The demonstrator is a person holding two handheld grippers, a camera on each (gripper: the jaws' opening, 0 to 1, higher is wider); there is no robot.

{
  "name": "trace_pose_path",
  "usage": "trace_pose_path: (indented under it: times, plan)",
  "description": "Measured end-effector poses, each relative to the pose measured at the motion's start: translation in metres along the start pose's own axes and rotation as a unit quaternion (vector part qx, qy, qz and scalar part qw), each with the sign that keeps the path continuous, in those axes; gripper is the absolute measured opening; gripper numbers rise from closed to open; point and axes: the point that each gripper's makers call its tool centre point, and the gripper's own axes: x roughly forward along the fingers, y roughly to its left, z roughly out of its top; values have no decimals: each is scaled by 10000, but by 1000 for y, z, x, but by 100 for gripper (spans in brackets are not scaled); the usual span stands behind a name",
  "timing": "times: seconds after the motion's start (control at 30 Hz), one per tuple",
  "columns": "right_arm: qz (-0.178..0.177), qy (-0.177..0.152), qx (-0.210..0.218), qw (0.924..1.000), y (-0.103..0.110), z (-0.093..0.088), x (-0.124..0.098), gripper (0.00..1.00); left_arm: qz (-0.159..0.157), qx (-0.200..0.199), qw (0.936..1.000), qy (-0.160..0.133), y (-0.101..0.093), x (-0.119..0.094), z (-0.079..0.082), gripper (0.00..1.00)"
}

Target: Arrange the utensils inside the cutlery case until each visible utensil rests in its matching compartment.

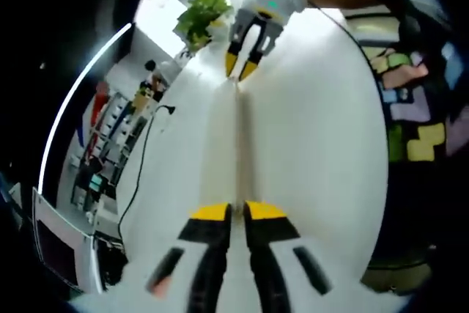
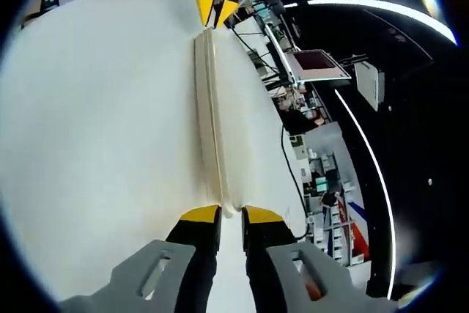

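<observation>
1. Across the middle of the white desk (image 1: pixel 315 152) lies a long, pale, narrow case (image 1: pixel 238 144), seen edge-on and running from one pair of tongs to the other.
2. Left tongs (image 1: pixel 238 212) sit at the near end of the case, jaws drawn close with its end between the yellow tips; they appear to grip it, though actual contact is hard to confirm.
3. Right tongs (image 2: pixel 231 216) hold the opposite end likewise, jaws nearly together around the case (image 2: pixel 212 115).
4. From the left gripper view the right tongs (image 1: pixel 240 70) show at the far end, held by a gloved hand (image 1: pixel 275 1); a plant (image 1: pixel 199 16) stands near that edge of the desk.
5. No utensils can be made out, and the compartments cannot be seen from this angle.
6. My judgement: the step is positioning or opening the case. To do it well, keep both ends level, move both hands together, avoid twisting, and set it flat toward the desk's middle before releasing.
</observation>
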Motion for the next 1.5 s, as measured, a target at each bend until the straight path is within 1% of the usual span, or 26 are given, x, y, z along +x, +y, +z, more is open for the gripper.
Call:
trace_pose_path:
  times: [0.1, 0.17, 0.23, 0.3, 0.37, 0.4, 0.47, 0.53, 0.57, 0.63, 0.67, 0.73, 0.77, 0.8, 0.87, 0.93, 0.97, 1.0, 1.07, 1.1, 1.17, 1.27, 1.3, 1.37, 1.43, 1.5]
  plan:
    - [88, -61, 316, 9994, 3, 1, -5, 14, -27, -112, 9996, -257, 2, -6, 5, 11]
    - [158, -115, 570, 9982, 4, 2, -8, 15, -124, -357, 9981, -483, 1, -9, 8, 13]
    - [188, -162, 700, 9972, 3, 4, -11, 17, -158, -606, 9957, -678, 2, -11, 11, 16]
    - [225, -143, 816, 9963, 1, 4, -14, 17, -162, -708, 9944, -766, 5, -12, 10, 20]
    - [507, -133, 909, 9945, 5, 7, -17, 17, -172, -732, 9939, -807, 7, -12, 11, 25]
    - [600, -131, 928, 9938, 3, 7, -19, 18, -180, -737, 9938, -818, 7, -11, 11, 29]
    - [777, -116, 989, 9920, -2, 11, -21, 21, -209, -722, 9939, -809, 9, -8, 13, 42]
    - [1173, 43, 1051, 9875, -1, 12, -23, 27, -231, -786, 9936, -773, 11, -4, 16, 52]
    - [1320, 129, 1023, 9859, -3, 12, -23, 31, -282, -812, 9932, -788, 9, -1, 19, 54]
    - [1495, 114, 805, 9854, -8, 15, -20, 37, -762, -902, 9911, -620, -4, 3, 16, 60]
    - [1622, 138, 761, 9837, -10, 17, -19, 39, -861, -928, 9904, -553, -6, 4, 15, 63]
    - [1934, 165, 704, 9785, -14, 21, -12, 43, -919, -971, 9899, -469, -2, 9, 14, 68]
    - [2077, 152, 622, 9761, -15, 23, -9, 44, -918, -955, 9903, -418, 1, 11, 14, 68]
    - [2239, 65, 542, 9731, -14, 28, -5, 42, -888, -911, 9912, -353, 5, 12, 13, 67]
    - [2443, -81, 661, 9674, -15, 37, 4, 40, -854, -792, 9930, -219, 11, 16, 10, 62]
    - [2651, -131, 579, 9624, -14, 42, 12, 44, -906, -739, 9931, -101, 11, 19, 8, 62]
    - [2843, -34, 528, 9573, -11, 41, 13, 47, -965, -746, 9925, -53, 10, 20, 8, 63]
    - [2966, 17, 515, 9536, -8, 40, 14, 51, -1065, -791, 9912, -1, 8, 21, 7, 64]
    - [3214, 87, 510, 9455, -4, 40, 17, 54, -1263, -877, 9880, 122, 3, 23, 6, 67]
    - [3328, 118, 521, 9415, -3, 41, 19, 53, -1316, -868, 9874, 125, 2, 24, 7, 67]
    - [3483, 178, 491, 9359, -1, 41, 22, 53, -1511, -995, 9833, 204, 1, 27, 8, 66]
    - [3689, 278, 507, 9277, 3, 39, 28, 54, -1699, -1132, 9785, 288, 4, 34, 11, 64]
    - [3745, 310, 463, 9255, 5, 37, 30, 55, -1870, -1119, 9750, 427, 2, 36, 10, 64]
    - [3747, 317, 388, 9258, 5, 36, 35, 56, -2170, -1225, 9667, 581, -4, 38, 9, 64]
    - [3908, 333, 390, 9190, 8, 35, 36, 55, -2155, -1266, 9664, 599, 2, 45, 12, 64]
    - [3977, 347, 436, 9158, 10, 35, 37, 54, -2227, -1257, 9639, 743, 2, 48, 9, 64]
